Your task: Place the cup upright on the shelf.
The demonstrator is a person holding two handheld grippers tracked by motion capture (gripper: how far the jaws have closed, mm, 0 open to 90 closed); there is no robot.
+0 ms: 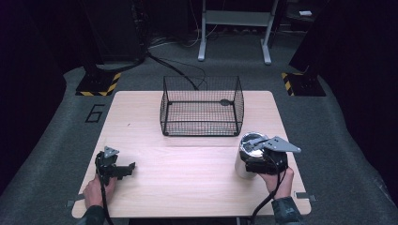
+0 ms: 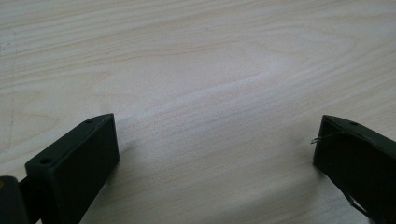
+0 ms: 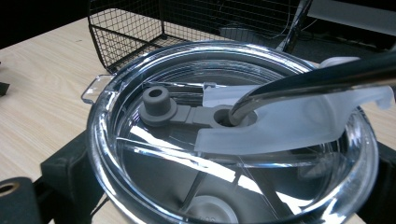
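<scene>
A steel tumbler (image 1: 241, 164) with a clear lid (image 3: 140, 93) stands upright near the table's front right. A metal straw (image 3: 317, 77) passes through the lid's hole, beside a grey stopper (image 3: 156, 100). My right gripper (image 1: 256, 161) is shut on the tumbler (image 3: 224, 196), one jaw on each side of its rim. My left gripper (image 1: 123, 169) rests low at the front left of the table (image 1: 187, 187). In the left gripper view it (image 2: 217, 144) is open, with bare wood (image 2: 210, 70) between its jaws.
An empty black wire basket (image 1: 202, 129) stands at the table's back centre, also seen behind the tumbler as the basket (image 3: 126, 28). Two stand bases with hazard tape (image 1: 98, 85) (image 1: 300, 83) and a white frame (image 1: 234, 18) stand on the floor beyond the table.
</scene>
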